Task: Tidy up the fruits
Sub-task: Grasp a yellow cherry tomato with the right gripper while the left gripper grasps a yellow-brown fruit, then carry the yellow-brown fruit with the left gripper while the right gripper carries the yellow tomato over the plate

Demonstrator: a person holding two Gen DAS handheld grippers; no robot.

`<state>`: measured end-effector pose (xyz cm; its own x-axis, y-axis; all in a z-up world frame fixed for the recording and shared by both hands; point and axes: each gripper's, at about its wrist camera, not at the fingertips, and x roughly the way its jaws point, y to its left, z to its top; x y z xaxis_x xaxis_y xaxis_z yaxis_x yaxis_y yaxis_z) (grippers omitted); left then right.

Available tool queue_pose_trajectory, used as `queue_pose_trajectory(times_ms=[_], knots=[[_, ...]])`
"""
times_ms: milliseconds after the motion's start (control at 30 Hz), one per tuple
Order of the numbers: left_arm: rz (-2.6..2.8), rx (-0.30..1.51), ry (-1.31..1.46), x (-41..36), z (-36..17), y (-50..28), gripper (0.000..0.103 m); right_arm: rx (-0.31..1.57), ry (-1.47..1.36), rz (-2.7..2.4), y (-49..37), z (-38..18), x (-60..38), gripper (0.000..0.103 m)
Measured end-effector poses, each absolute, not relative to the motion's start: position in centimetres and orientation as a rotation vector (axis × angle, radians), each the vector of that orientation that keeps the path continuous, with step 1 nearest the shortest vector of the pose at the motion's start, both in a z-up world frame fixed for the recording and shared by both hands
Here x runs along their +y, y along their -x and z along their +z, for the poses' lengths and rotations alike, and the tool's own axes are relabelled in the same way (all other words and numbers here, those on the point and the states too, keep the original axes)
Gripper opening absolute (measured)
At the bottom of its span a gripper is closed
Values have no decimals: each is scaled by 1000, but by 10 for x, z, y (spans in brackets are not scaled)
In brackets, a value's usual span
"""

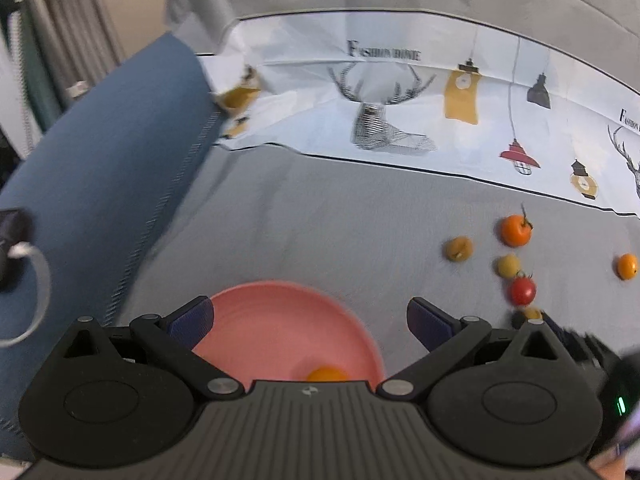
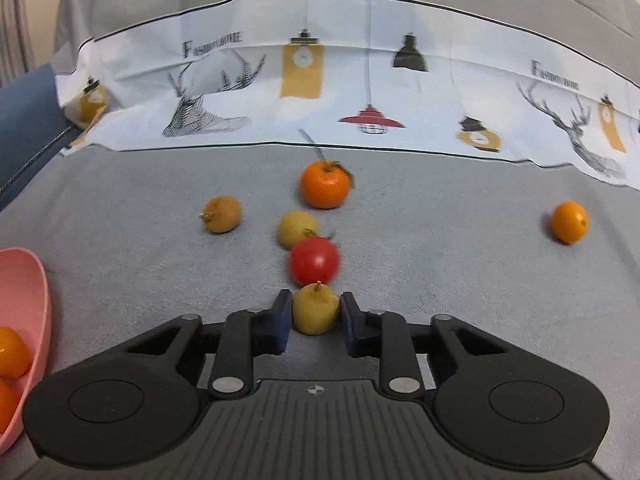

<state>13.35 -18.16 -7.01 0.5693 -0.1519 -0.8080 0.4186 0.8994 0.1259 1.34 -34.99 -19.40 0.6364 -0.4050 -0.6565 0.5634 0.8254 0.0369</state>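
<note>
Yellow, small and round, a fruit (image 2: 315,309) at 12 o'clock sits between the narrowed right claw (image 2: 315,314), apparently gripped on grey cloth. Next: carry to pink plastic bowl (image 2: 38,280), 9 o'clock. Left claw (image 1: 310,322) gapes empty.

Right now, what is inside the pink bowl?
The pink bowl holds two orange fruits at the right wrist view's left edge. The left wrist view shows one, partly hidden by the left tongs. The rest of the bowl is out of frame.

The printed cloth (image 2: 352,80) reads "Fashion Home".
</note>
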Motion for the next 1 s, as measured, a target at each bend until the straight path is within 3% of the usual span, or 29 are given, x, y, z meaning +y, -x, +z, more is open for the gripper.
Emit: queue_pose_trajectory(times_ms=[300, 533, 600, 667, 1000], knots=[[-554, 1045, -330, -286, -138, -187, 103, 654, -336, -806, 29, -203, -410, 27], [-565, 1203, -270, -315, -185, -218, 103, 634, -298, -820, 28, -208, -407, 27], [-552, 1186, -249, -315, -185, -220, 87, 634, -291, -823, 27, -208, -406, 27], [-576, 1167, -253, -315, -180, -218, 32, 633, -285, -826, 27, -207, -405, 26], [-623, 1066, -247, -273, -118, -171, 30, 561, -298, -767, 45, -161, -388, 26]])
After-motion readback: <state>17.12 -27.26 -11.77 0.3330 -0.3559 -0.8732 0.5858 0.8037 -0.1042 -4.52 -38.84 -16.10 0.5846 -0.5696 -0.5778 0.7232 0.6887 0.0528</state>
